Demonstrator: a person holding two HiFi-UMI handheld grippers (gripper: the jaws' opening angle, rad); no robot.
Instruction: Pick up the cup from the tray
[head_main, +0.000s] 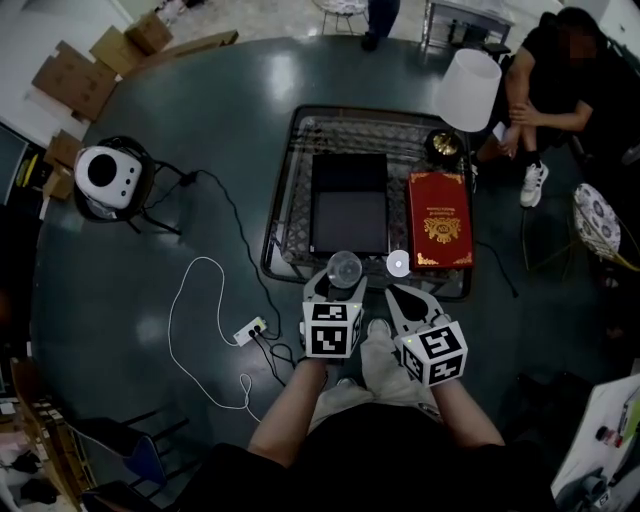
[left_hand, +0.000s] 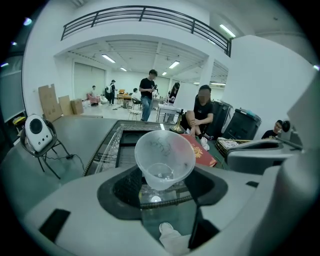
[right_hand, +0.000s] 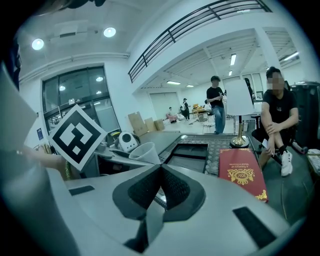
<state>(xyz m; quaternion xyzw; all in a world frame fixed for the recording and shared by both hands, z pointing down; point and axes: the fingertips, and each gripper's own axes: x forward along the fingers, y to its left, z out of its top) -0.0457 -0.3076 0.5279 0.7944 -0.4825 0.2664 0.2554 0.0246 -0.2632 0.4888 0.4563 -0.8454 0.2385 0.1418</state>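
Translucent cup (left_hand: 164, 160) held in left gripper (head_main: 343, 276)
Its jaws clamped it above the near edge of the table (head_main: 287, 190); right gripper (right_hand: 160, 168) was closed, empty.

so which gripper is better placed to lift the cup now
Left. The cup sits between the left gripper's jaws, with a pad against each side. The right gripper's jaws are together on nothing, off to the cup's right near the red book.
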